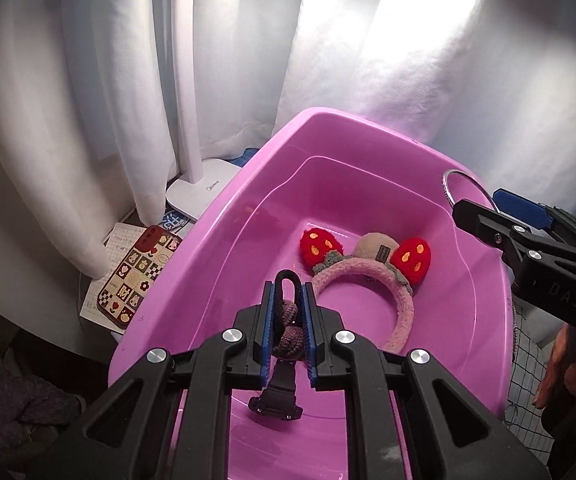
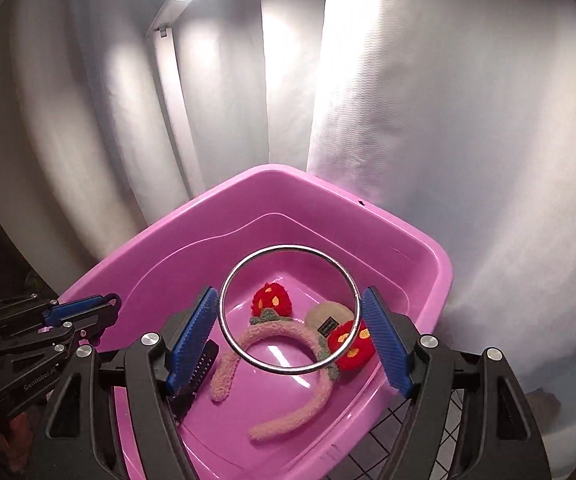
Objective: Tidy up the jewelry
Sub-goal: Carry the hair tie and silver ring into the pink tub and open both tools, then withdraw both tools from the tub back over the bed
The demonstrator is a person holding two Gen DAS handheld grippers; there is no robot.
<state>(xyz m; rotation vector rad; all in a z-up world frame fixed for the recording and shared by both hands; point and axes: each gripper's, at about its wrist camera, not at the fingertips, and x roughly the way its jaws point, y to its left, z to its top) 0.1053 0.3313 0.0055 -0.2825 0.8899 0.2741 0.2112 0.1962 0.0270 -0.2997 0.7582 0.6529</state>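
A pink plastic tub point(image 1: 248, 216) point(image 2: 192, 224) holds a fuzzy pink headband with red strawberry ears point(image 1: 368, 272) point(image 2: 288, 344). My left gripper point(image 1: 288, 304) is shut on a purple knitted hair tie with a black loop point(image 1: 287, 320), held over the tub's near side. A black clip point(image 1: 276, 400) point(image 2: 196, 372) lies on the tub floor below it. My right gripper point(image 2: 290, 320) is shut on a silver bangle point(image 2: 288, 308), held across its width above the tub. In the left wrist view the bangle point(image 1: 450, 184) shows at the tub's right rim, at the right gripper's fingertips point(image 1: 476, 216).
White curtains point(image 1: 88, 100) hang behind the tub. A white lamp base point(image 1: 204, 192) stands left of the tub, with a patterned phone case point(image 1: 140, 272) on papers beside it. A black grid mat point(image 2: 408, 440) lies at the tub's near right.
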